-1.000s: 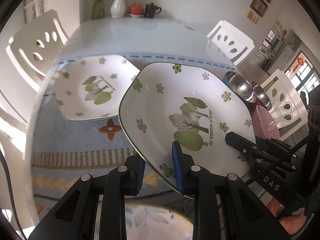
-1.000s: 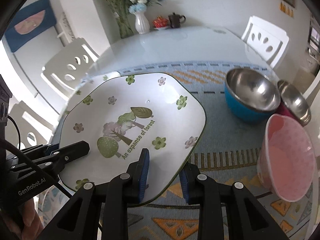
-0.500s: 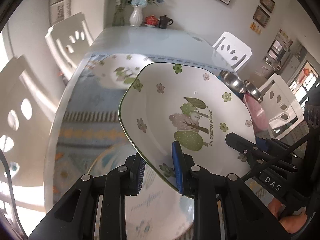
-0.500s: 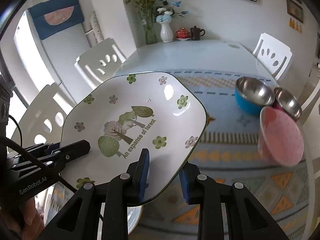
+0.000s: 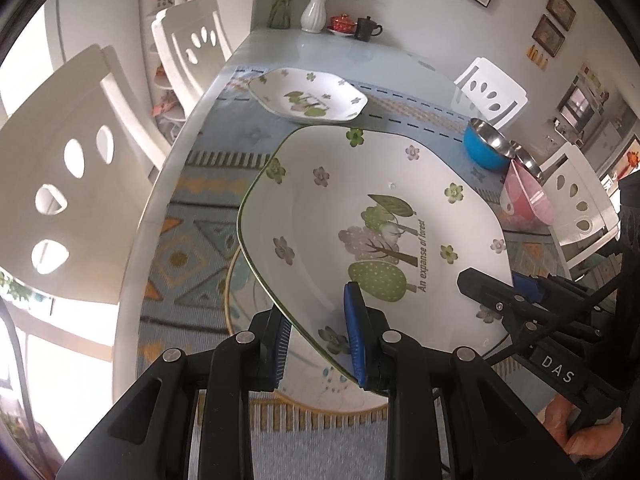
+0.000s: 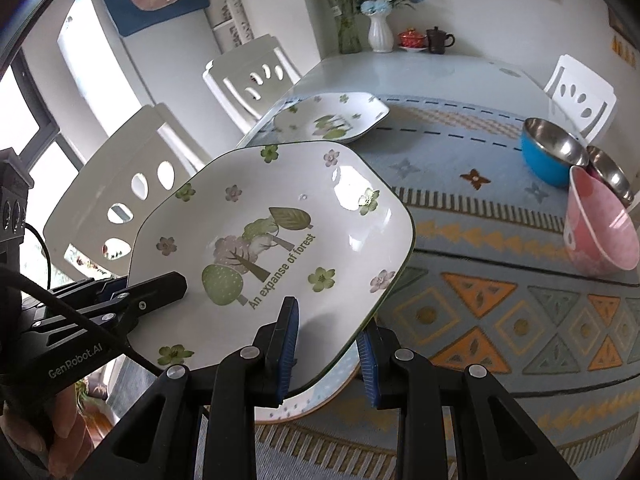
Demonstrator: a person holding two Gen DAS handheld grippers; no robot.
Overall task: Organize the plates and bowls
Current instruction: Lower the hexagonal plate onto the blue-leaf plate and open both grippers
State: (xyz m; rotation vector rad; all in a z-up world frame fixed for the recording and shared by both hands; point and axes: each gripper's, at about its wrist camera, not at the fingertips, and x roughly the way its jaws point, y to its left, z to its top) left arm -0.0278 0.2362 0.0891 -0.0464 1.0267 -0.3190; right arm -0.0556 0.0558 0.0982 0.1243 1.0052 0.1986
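A white plate with tree and flower print (image 5: 360,216) (image 6: 272,240) hangs tilted above the table, held by both grippers at its near rim. My left gripper (image 5: 320,340) is shut on its lower left edge, and my right gripper (image 6: 326,344) is shut on its lower right edge. Under it lies a round plate with blue leaf print and a tan rim (image 5: 256,304) (image 6: 316,396), mostly hidden. A second tree-print plate (image 5: 308,96) (image 6: 332,118) rests on the far side of the mat.
A blue steel bowl (image 6: 554,152), a smaller steel bowl (image 6: 610,172) and a pink bowl (image 6: 600,228) sit at the right on the patterned mat (image 6: 500,304). White chairs (image 5: 68,160) stand around. A vase (image 6: 380,34), red pot and dark mug stand at the table's far end.
Both grippers carried the tree-print plate back toward the near end of the table. The far plate and the bowls now look farther away, and the round leaf-print plate shows beneath.
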